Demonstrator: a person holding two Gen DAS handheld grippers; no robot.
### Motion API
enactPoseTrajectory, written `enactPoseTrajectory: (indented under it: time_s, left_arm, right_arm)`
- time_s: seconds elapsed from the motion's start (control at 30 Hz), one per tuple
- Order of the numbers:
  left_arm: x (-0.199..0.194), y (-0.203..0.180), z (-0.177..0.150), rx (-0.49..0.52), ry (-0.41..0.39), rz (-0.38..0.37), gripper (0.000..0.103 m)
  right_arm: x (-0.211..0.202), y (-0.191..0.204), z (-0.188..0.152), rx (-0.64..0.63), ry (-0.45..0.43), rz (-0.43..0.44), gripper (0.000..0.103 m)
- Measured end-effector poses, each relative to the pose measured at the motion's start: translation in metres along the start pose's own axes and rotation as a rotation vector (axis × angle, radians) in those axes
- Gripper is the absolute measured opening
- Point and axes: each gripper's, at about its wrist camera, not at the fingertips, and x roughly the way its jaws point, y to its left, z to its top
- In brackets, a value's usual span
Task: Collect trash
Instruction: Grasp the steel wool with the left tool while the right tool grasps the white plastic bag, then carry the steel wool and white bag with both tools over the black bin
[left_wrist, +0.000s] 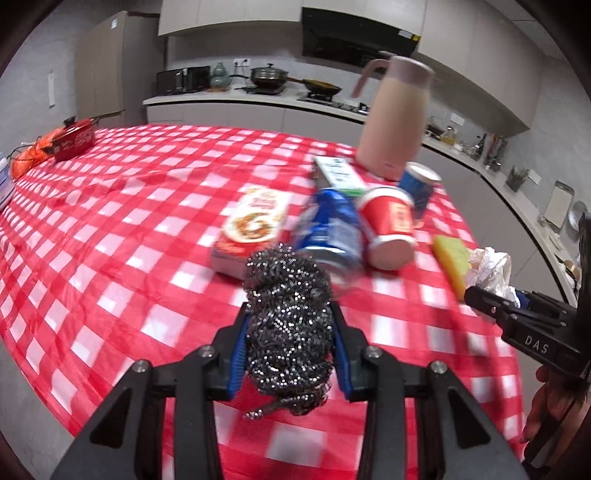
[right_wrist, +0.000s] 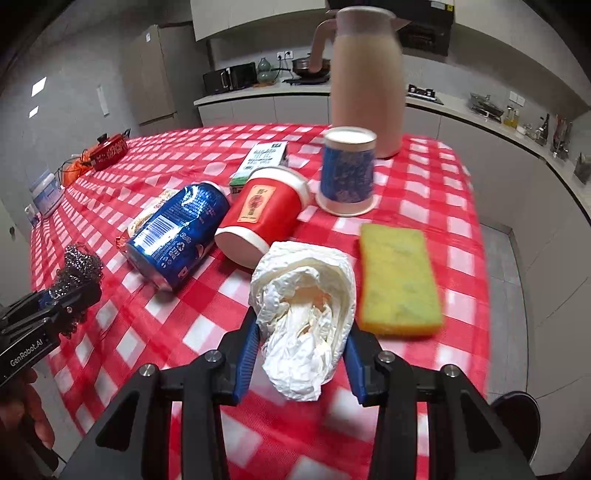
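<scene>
Left wrist view shows my left gripper (left_wrist: 290, 325) clamped on a steel wool scourer (left_wrist: 288, 325), a springy ball of tangled, glinting wire pinched between the blue pads above the red-and-white checked tablecloth (left_wrist: 110, 229). On the right wrist view, my right gripper (right_wrist: 301, 343) has its jaws pressed against a crumpled white tissue (right_wrist: 303, 314), soft and creased, bulging out between the fingers. Just beyond it lie a dented blue can (right_wrist: 177, 236) on its side, shiny metal with a barcode, and a red paper cup (right_wrist: 262, 214) tipped over, touching the can. A blue paper cup (right_wrist: 347, 173) stands upside down. A yellow sponge (right_wrist: 399, 277), a porous rectangular block, lies flat beside the tissue.
</scene>
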Motion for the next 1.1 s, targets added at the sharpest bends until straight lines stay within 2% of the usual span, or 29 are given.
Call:
enactPoseTrajectory:
  time_s: [0.23,0.6,1.1]
  left_arm:
    - [-0.012,-0.06,-0.008,0.075,-0.005,-0.078,0.041]
    - [-0.029,-0.154,-0.027,0.185,0.003,-0.183,0.041]
    - [-0.024,-0.307,-0.072,0.365,0.085,-0.346,0.04]
  right_arm:
    - [-0.048,-0.037,-0.022,0.043,-0.037,-0.036,0.044]
    - [-0.118,-0.117,-0.069,0.139,-0.074,-0.121,0.044]
    - [-0.189,-0.245,-0.144,0.281,-0.063,-0.248,0.044]
